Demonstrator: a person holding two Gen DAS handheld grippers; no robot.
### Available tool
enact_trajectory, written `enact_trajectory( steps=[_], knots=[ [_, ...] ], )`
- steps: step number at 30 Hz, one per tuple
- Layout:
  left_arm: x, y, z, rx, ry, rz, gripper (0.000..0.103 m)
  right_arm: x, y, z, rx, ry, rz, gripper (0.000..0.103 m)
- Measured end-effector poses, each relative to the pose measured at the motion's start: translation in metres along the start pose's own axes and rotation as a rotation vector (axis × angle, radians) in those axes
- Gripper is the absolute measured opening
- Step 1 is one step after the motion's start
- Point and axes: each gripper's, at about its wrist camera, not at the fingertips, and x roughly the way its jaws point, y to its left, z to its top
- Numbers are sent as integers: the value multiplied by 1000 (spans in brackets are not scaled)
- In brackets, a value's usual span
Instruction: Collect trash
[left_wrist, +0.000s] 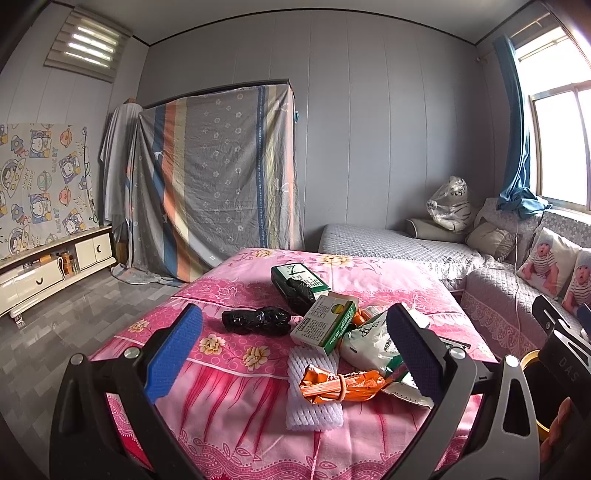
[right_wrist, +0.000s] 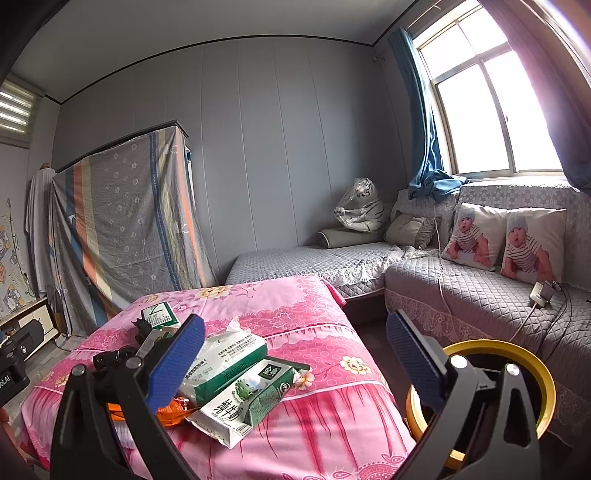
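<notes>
Both grippers hung wide open and empty. The left gripper (left_wrist: 291, 354) framed the orange wrapper (left_wrist: 340, 384), lying crosswise on white foam netting (left_wrist: 314, 406) just ahead, nearer than anything was to the right gripper (right_wrist: 295, 365), which faced a flattened milk carton (right_wrist: 243, 402). Beyond lay boxes, then black bags (left_wrist: 256, 320), all on the pink tablecloth (left_wrist: 229, 402); beside it a yellow-rimmed bin (right_wrist: 543, 373), then the grey sofa (right_wrist: 480, 295).

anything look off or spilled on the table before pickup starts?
Nothing spilled. The trash lies in a loose heap on the pink tablecloth: a crumpled orange wrapper on a white foam net, a flattened milk carton leaning on a tissue pack, and black plastic bags. Both hand-held grippers are open and empty.
</notes>
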Motion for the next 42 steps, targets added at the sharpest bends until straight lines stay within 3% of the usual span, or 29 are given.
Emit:
enact_trajectory(
  steps=[42],
  knots=[
    [0, -4, 1, 10, 21, -23, 95, 2, -1, -1, 8, 4, -6, 95]
  ],
)
